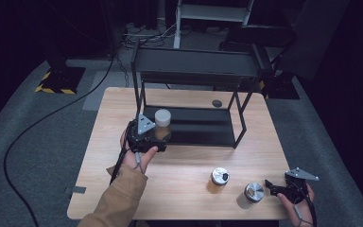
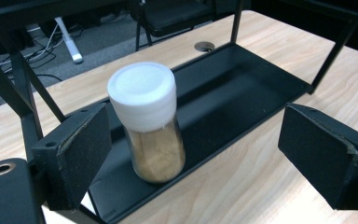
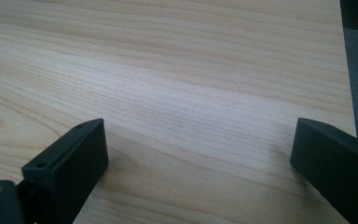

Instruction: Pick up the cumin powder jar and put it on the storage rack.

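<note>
White-capped jar (image 2: 147, 122) of brown powder stands upright on the front left end of the black rack's lower shelf (image 2: 242, 88), right at the shelf's lip. The left tool (image 2: 196, 149) faces it with its jaws spread wide; the jar sits nearer the left jaw, and a thin gap seems to separate them, though from the high view the tool body (image 1: 144, 137) and hand (image 1: 137, 153) cover the jar's base (image 1: 162, 124), so contact cannot be judged there. The rack's upper shelf (image 1: 196, 66) hides the back part of the lower one from above.

On the wooden worktop (image 1: 179, 189), two more jars stand near the front right: one with a silver lid bearing a dark mark (image 1: 220, 176), one with a plain silver lid (image 1: 254, 191); their contents are hard to make out. The right tool (image 1: 270, 185) rests just beside the plain-lidded jar, its jaws apart over bare wood (image 3: 191, 93). The right hand (image 1: 298, 204) is cut off at the bottom edge of the high view.
</note>
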A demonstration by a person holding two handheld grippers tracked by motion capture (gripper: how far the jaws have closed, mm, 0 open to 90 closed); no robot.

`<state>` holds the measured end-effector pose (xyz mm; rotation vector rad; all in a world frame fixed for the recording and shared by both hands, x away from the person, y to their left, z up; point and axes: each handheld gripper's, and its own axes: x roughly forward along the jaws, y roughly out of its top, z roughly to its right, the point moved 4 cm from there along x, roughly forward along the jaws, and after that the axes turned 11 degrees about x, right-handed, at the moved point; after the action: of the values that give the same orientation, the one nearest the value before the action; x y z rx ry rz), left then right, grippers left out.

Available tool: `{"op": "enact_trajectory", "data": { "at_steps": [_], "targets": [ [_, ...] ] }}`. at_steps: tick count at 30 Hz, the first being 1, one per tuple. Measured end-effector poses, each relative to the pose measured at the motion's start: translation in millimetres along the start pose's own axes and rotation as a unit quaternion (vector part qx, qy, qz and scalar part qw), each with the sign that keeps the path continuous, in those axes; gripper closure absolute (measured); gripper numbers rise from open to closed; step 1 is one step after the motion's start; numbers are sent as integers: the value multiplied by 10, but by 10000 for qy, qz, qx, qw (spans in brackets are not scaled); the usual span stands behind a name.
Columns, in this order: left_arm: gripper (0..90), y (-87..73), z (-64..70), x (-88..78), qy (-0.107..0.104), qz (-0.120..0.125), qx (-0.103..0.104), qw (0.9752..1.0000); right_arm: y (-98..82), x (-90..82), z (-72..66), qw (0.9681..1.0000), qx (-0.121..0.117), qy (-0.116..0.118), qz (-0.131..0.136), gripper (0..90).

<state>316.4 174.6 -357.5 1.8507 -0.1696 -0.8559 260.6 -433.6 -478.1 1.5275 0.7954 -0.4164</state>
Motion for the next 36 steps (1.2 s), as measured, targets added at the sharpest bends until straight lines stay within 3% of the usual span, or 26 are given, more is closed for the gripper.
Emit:
{"op": "enact_trajectory", "data": {
  "at_steps": [8,23,36],
  "targets": [
    [92,-121,43,-104,12,31,-97,9999,0,0,0,10000,0,0,0,39],
    [92,-420,101,-190,68,-216,-115,9997,0,0,0,10000,1,0,0,39],
    [92,-688,175,-168,89,-449,-145,9988,-1,-1,-2,10000,6,-6,1,39]
  ]
}}
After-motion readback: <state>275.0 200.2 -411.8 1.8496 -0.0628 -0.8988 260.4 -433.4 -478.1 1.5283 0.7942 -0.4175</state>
